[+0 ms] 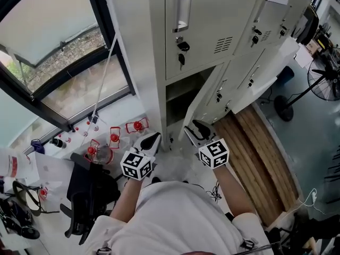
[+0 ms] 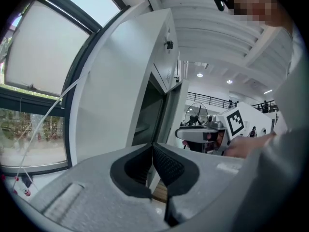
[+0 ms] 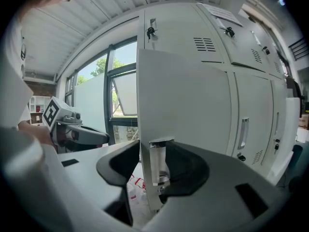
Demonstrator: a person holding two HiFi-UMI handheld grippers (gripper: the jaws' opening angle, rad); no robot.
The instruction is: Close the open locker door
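The grey locker door of the lower compartment stands open, swung out toward me. My right gripper is at the door's free edge, down near the floor. In the right gripper view the door passes between the jaws, which are shut on its edge at the recessed handle; the right gripper has one pad on each face. My left gripper hangs left of the opening, shut on nothing, with its pads meeting. The open compartment lies ahead of it.
Red-capped bottles stand on the floor by the window. A black chair is at my lower left. Wooden boards lie to the right of the lockers, and a floor fan stands further right.
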